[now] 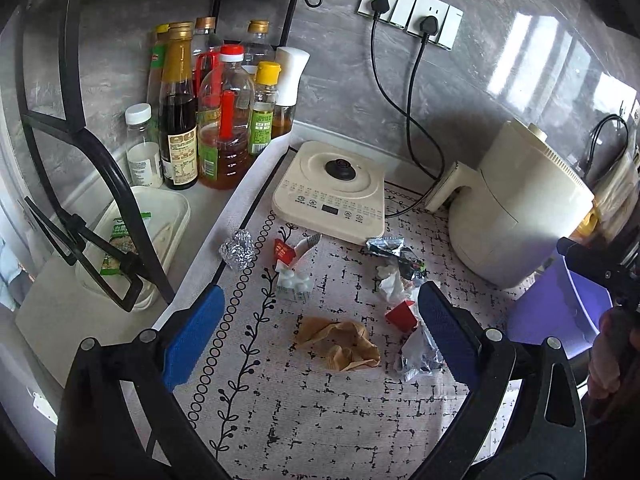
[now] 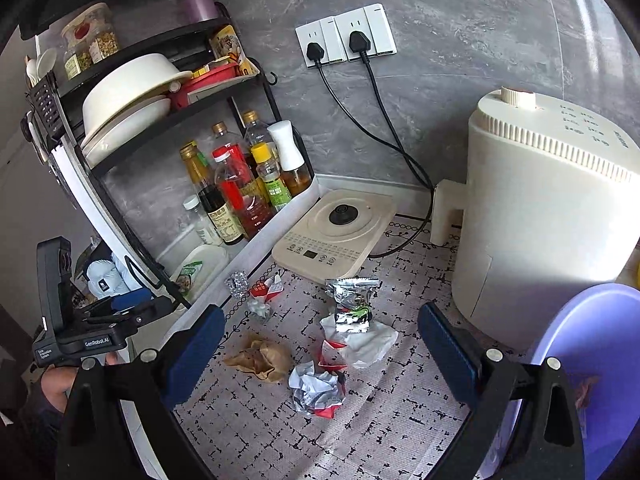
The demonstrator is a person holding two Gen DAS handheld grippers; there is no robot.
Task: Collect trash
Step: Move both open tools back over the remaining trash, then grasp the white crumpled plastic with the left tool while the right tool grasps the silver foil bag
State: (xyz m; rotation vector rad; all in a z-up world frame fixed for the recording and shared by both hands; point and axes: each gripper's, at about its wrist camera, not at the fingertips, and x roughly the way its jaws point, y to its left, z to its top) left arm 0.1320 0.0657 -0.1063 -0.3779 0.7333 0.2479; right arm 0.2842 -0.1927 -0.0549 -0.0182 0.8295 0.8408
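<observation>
Both claws are held wide apart and empty above the patterned mat [image 1: 320,420]; the left gripper [image 1: 320,336] is poised over the crumpled brown paper [image 1: 340,344]; the right gripper [image 2: 320,356] is hung above the scattered wrappers [image 2: 316,392]; a purple bin [image 2: 592,360] is seen just right, beside the cream air fryer [image 2: 552,216].

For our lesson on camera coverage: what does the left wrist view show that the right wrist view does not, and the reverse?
Only the left wrist view shows the black hook on the rack's side and the right device's black housing at the frame edge.

Only the right wrist view shows the rack's upper shelves with stacked white bowls, spice jars, and the inside of the purple bin.

Both share the brown crumpled paper, foil ball, silver wrapper, cream induction base, air fryer, bottles and wall sockets.
</observation>
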